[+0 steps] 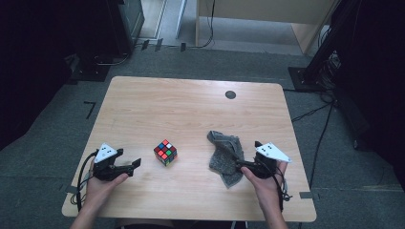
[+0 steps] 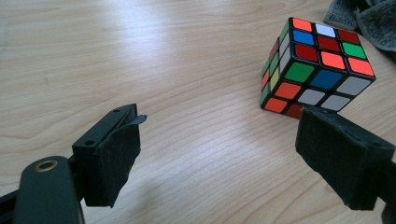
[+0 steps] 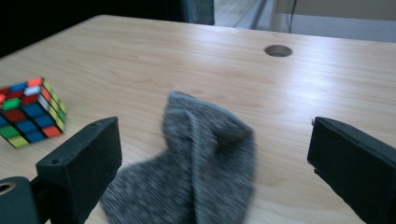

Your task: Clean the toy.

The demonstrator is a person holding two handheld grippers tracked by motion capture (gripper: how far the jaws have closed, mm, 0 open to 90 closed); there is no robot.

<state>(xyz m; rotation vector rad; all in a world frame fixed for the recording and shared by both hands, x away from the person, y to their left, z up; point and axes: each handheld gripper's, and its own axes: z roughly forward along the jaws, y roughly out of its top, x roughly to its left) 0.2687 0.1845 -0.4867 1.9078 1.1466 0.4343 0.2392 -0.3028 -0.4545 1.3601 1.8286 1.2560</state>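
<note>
So the right tongs (image 1: 244, 164) are hanging wide open over the near end of the grey cloth (image 1: 225, 156), which is lying crumpled on the table (image 1: 191, 102), probably just let go. The left tongs (image 1: 136, 163) are sitting open too, pointing at the Rubik's cube (image 1: 165, 152) just ahead, likely next.

Grey speckled cloth (image 1: 226, 156); multicoloured cube (image 1: 165, 152); pale wood-grain table (image 1: 191, 109).

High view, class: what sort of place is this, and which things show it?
Probably a lab or workshop: a bare wooden table on grey carpet, trailing cables, dark equipment stands.
</note>
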